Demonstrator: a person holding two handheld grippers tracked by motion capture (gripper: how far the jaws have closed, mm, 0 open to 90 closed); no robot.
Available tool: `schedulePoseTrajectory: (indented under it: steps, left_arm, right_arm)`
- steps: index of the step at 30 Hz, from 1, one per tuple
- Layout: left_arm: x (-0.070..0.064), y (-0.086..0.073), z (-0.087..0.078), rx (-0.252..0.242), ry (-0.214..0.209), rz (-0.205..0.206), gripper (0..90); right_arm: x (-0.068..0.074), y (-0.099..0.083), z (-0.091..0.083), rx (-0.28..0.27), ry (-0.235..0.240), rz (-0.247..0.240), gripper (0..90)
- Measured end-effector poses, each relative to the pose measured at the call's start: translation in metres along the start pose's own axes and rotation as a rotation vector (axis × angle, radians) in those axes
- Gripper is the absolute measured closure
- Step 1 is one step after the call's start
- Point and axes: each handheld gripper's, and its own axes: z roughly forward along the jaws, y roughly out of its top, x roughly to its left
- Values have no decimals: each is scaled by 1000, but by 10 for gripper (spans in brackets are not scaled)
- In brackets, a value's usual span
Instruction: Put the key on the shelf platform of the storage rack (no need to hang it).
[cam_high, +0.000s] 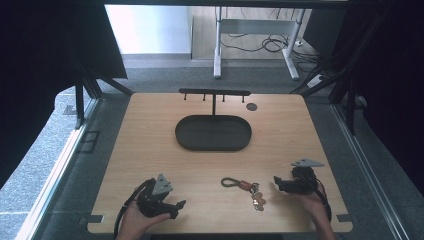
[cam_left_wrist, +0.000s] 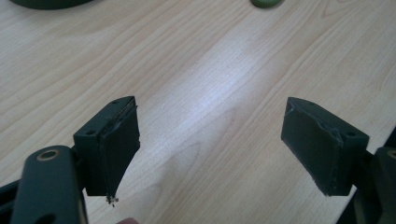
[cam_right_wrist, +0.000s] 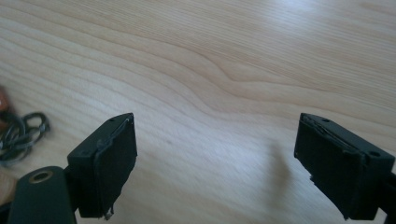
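While apart, 2 tools (cam_high: 176, 205) (cam_high: 276, 182) (agape) flanking keys (cam_high: 246, 188).

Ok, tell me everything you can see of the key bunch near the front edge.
The key bunch lies flat on the wooden table, between the two grippers and nearer the right gripper, touching neither. It has a dark cord loop at its left end, a reddish-brown middle piece and metal keys trailing toward the front edge. The right gripper view catches its dark loop at the left margin.
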Motion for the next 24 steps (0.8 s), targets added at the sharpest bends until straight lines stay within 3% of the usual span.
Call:
schedulePoseTrajectory:
  steps: [8,16,22,24]
  left_arm:
    - [-3,-2,-5,-6,-20,5,203]
    - [0,-2,-8,-4,-16,1,217]
    - [-1,2,-7,-10,-26,5,217]
    - [0,4,-4,-3,-31,6,216]
  right_arm:
    - [-3,-7,-26,-41,26,-56,170]
    - [-3,-7,-25,-59,60,-56,196]
    - [-4,-9,-35,-96,93,-41,246]
    - [-2,-11,-43,-106,113,-70,270]
